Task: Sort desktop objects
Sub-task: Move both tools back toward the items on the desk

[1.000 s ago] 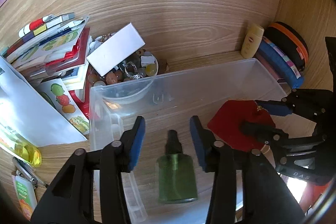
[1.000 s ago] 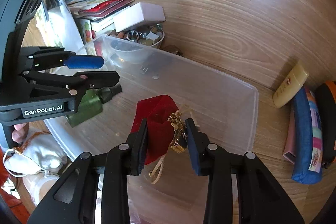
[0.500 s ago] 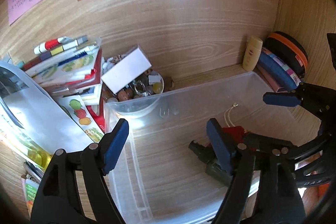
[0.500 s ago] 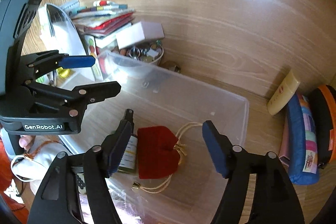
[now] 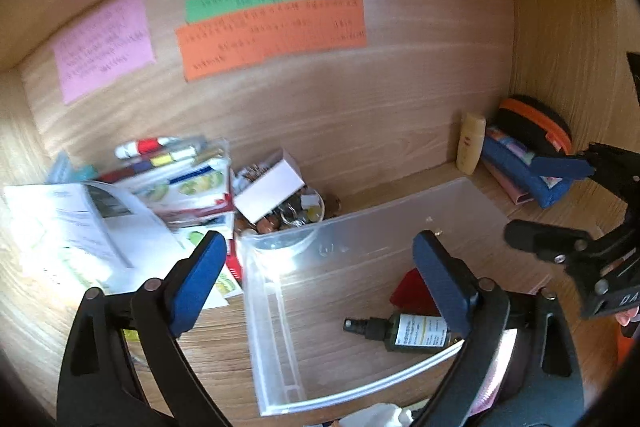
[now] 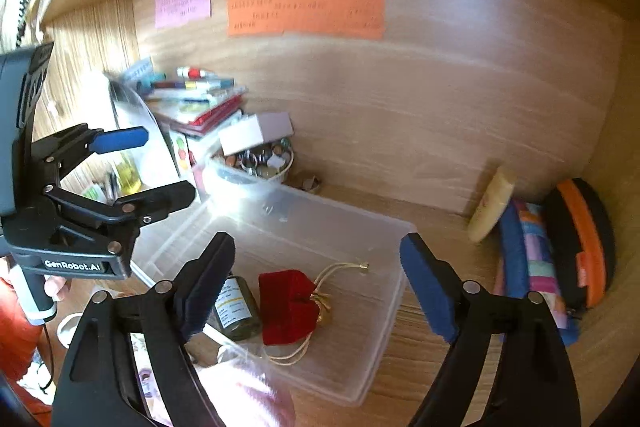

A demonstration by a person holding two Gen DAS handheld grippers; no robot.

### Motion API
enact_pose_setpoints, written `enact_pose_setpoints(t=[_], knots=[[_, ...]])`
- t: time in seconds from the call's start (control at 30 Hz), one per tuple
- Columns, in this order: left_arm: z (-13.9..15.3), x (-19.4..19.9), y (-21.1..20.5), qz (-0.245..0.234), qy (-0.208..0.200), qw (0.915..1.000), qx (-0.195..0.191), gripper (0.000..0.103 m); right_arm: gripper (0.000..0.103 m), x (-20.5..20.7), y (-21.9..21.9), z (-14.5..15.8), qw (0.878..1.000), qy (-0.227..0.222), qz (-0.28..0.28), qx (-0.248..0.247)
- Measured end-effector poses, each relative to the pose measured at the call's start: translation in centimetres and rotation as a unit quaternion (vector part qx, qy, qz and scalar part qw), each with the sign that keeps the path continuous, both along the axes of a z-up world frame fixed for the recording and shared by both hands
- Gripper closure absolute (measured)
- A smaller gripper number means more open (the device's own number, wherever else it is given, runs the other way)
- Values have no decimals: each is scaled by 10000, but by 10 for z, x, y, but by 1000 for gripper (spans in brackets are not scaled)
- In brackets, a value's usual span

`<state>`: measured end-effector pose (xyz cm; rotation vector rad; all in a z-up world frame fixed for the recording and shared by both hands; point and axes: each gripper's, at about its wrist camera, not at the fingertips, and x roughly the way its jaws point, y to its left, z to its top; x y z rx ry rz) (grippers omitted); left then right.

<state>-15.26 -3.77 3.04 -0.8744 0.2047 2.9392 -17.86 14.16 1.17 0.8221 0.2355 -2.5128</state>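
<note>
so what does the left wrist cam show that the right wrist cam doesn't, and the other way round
Only the left wrist view shows the spray cap of the green bottle and the large open booklet.

Only the right wrist view shows the red pouch's gold drawstring and a hand on the left gripper's handle.

Both show the clear bin, the red pouch, the bowl of trinkets, the cream tube, the wall notes, and the left gripper and right gripper with jaws open.
</note>
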Motion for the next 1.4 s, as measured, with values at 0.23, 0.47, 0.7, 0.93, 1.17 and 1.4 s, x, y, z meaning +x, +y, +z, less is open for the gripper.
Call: enact_pose_setpoints(t=[0.23, 0.47, 0.7, 0.93, 1.17, 1.4], knots=[[19, 35, -13, 160, 330, 9992, 178, 3, 13, 40, 14, 17, 9992, 343, -147, -148], [16, 68, -29, 343, 332, 9983, 340, 3, 12, 72, 28, 10, 9989, 353, -198, -251], [-1, 91, -38, 416, 136, 9980, 449, 2, 12, 94, 37, -9, 9992, 132, -266, -260], [-28, 107, -36, 242, -318, 9980, 481, 2, 12, 114, 42, -34, 9993, -184, -293, -129], [-58, 126, -41, 296, -672, 9971, 214, 2, 12, 131, 46, -57, 9985, -467, -269, -30], [-79, 149, -58, 449, -1031, 9929, 394, 2, 12, 134, 52, -79, 9956, -877, -297, -151]])
